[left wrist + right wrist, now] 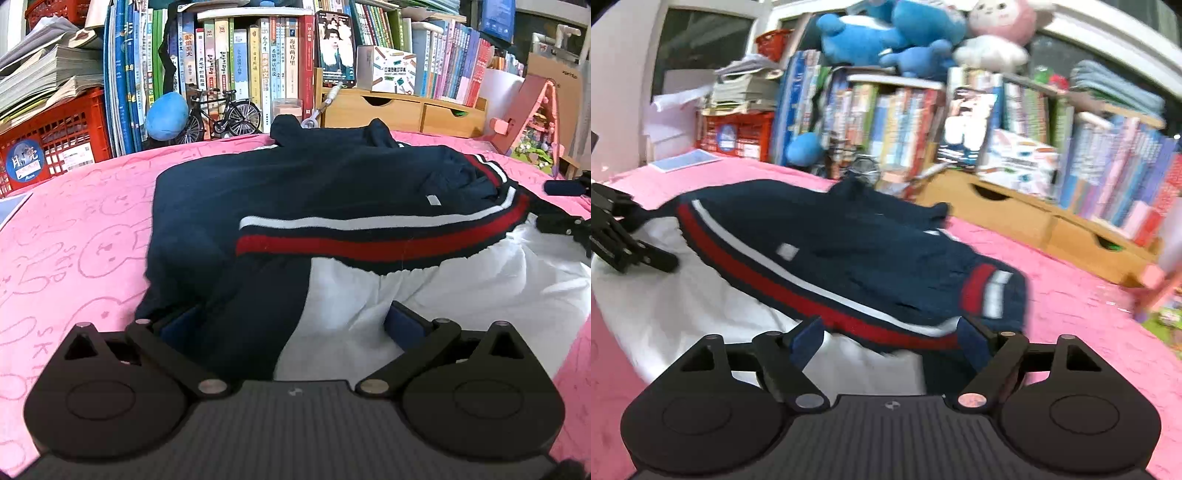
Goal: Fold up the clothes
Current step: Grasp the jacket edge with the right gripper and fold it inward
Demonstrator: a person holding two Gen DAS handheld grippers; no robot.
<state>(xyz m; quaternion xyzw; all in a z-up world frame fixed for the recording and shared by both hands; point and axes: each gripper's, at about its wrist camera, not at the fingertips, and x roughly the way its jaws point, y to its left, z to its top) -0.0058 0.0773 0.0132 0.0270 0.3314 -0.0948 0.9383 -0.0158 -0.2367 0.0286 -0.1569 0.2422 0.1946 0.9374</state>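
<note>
I see a pink bedspread with faint rabbit outlines filling most of both views, and behind it a packed wall of books with a red crate under stacked papers at its left end. On the spread lies the garment I am working on, a navy jacket with a red and white stripe across it and a white lining showing where the near edge is turned over; it sits roughly in the middle of the spread, its collar end toward the books. A wooden drawer unit stands against the books behind it, with blue and pink plush toys piled on top of the shelf in the right wrist view, which is smeared with blur. My left gripper rests low at the near edge of the jacket, its jaws spread wide with navy cloth and white lining lying between them, the pads not pressing on it. My right gripper sits at the striped hem, its jaws also apart and unclenched, cloth between them but no grip that I can make out. A small model bicycle and a blue egg-shaped toy stand before the books.
</note>
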